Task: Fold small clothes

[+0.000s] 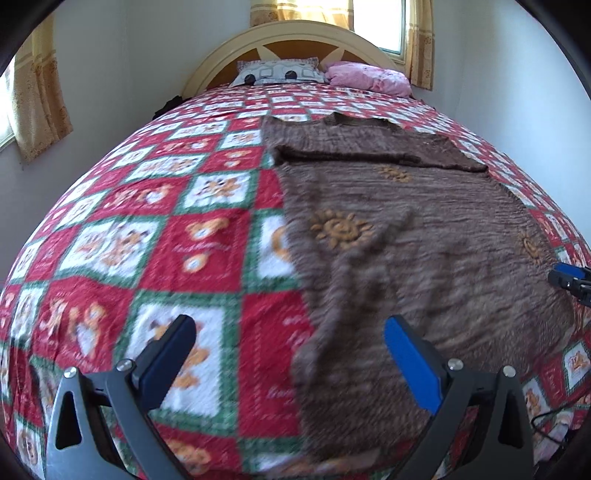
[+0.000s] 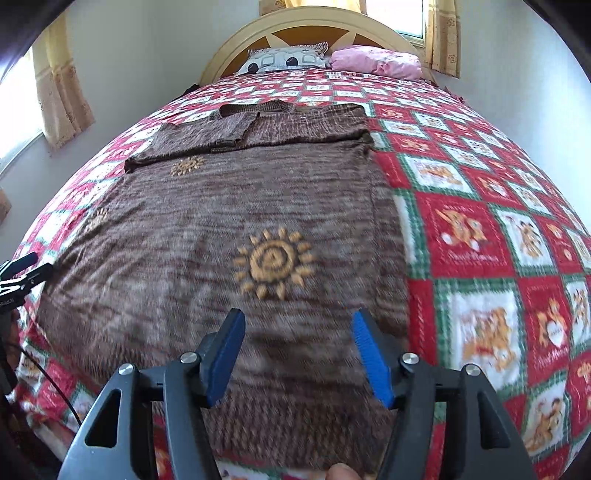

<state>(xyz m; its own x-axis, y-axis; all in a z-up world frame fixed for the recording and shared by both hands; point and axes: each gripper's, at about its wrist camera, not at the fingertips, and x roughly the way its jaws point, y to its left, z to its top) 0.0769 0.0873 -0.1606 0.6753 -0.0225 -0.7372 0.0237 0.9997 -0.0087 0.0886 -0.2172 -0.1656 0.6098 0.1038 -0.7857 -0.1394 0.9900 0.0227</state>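
Note:
A brown knitted sweater with orange sun patterns lies flat on the bed, its sleeves folded across the chest near the collar. It also shows in the left wrist view, blurred. My left gripper is open and empty above the sweater's near left edge. My right gripper is open and empty over the sweater's bottom hem, below a sun motif. The right gripper's tip shows in the left wrist view, and the left gripper's tip shows in the right wrist view.
The bed is covered by a red, green and white teddy-bear quilt. A patterned pillow and a pink pillow lie by the cream headboard. Walls and curtained windows flank the bed. A black cable hangs at the near left.

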